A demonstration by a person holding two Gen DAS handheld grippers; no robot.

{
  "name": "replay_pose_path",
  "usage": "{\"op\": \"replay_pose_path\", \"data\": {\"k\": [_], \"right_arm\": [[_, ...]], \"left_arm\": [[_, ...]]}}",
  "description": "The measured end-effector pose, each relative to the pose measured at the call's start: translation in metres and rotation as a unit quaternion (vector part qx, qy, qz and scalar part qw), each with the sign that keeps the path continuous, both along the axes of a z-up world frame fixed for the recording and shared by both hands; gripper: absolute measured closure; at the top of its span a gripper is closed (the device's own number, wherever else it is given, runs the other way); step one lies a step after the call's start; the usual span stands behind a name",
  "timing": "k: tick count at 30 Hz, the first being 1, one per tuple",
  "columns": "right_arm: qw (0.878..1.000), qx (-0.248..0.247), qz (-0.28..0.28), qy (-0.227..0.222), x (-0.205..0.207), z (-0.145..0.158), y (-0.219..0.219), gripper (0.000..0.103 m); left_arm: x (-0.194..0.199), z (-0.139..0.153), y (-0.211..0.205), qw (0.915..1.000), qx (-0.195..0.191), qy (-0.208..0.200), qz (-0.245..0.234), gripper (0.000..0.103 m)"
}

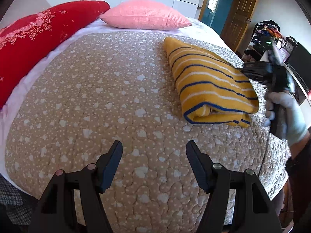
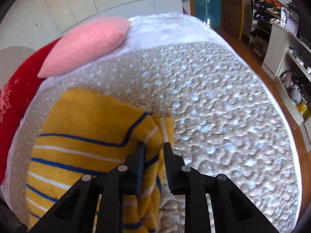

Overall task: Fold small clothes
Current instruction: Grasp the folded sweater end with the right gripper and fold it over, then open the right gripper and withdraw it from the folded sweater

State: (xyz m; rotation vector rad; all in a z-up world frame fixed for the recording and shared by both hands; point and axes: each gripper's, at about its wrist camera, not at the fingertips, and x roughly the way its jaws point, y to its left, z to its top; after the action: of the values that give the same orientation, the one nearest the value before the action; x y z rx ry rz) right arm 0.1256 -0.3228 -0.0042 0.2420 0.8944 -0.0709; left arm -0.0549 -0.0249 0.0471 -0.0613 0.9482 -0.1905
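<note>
While right gripper (image 2: 153, 145) pinches striped garment (image 1: 210, 81), left gripper (image 1: 154, 151) spread

One yellow striped garment (image 1: 210, 83) lies folded on one quilted bed cover (image 1: 108, 101). Two pillows sit at the head: one pink pillow (image 1: 145, 15) and one red pillow (image 1: 38, 38). Two grippers show, the left gripper (image 1: 154, 153) and the right gripper (image 2: 152, 145). One gloved hand (image 1: 287, 112) is visible.

Folded yellow garment (image 1: 210, 81) with blue and white stripes, flat on the quilted bedspread (image 1: 108, 101), open fold frontward.
</note>
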Motion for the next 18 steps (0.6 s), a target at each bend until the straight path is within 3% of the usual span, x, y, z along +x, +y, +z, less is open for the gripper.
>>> {"op": "replay_pose_path", "data": {"k": [6, 8, 11, 15, 18], "right_arm": [[0.997, 0.012, 0.021, -0.076, -0.072, 0.049, 0.019, 0.076], [0.995, 0.018, 0.041, -0.091, -0.096, 0.052, 0.032, 0.067], [0.995, 0.025, 0.063, -0.079, -0.114, 0.034, 0.048, 0.055], [0.999, 0.035, 0.038, -0.012, -0.116, -0.009, 0.045, 0.055], [0.997, 0.07, 0.015, -0.021, -0.133, -0.009, 0.033, 0.055]], "left_arm": [[-0.014, 0.006, -0.001, 0.9997, 0.015, -0.015, 0.012, 0.036], [-0.02, 0.01, -0.003, 0.9994, 0.024, -0.023, 0.011, 0.036], [-0.033, 0.019, -0.006, 0.9981, 0.04, -0.046, 0.01, 0.032], [-0.049, 0.032, -0.006, 0.9957, 0.057, -0.072, 0.011, 0.03], [-0.059, 0.037, -0.006, 0.994, 0.064, -0.087, 0.013, 0.026]]}}
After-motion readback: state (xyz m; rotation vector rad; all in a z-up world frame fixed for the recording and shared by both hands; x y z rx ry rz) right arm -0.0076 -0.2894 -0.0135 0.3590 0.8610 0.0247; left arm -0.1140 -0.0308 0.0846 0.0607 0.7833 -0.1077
